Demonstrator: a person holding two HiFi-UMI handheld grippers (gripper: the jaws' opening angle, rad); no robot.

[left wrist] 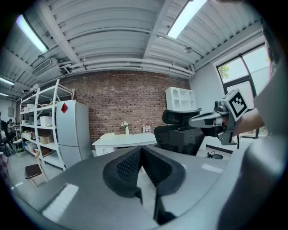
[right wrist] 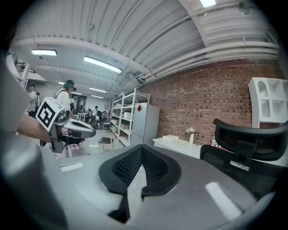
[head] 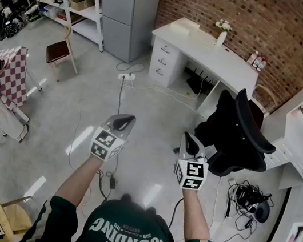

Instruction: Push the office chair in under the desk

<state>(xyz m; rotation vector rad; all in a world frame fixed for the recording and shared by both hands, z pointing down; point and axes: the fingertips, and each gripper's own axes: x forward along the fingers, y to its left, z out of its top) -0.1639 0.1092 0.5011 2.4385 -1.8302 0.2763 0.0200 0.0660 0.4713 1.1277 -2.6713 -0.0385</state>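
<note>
Two empty tools point at a black chair that stands out from the white desk.

The left tool [head: 124, 119] is near the middle of the head view, and its two black jaws are closed tight with nothing between them. The right tool [head: 190, 140] is just to the right of it, and its jaws are closed and empty too. The office chair [head: 236, 135] is at the middle right, on the floor [head: 74, 98] in front of the desk [head: 210, 52], not pushed under it. The right tool is near the chair but not touching it. The desk stands against the brick wall [head: 256, 20] at the top, with a little vase [head: 221, 37] on it. A grey fridge [head: 127, 9] stands at the upper left of the desk.
</note>
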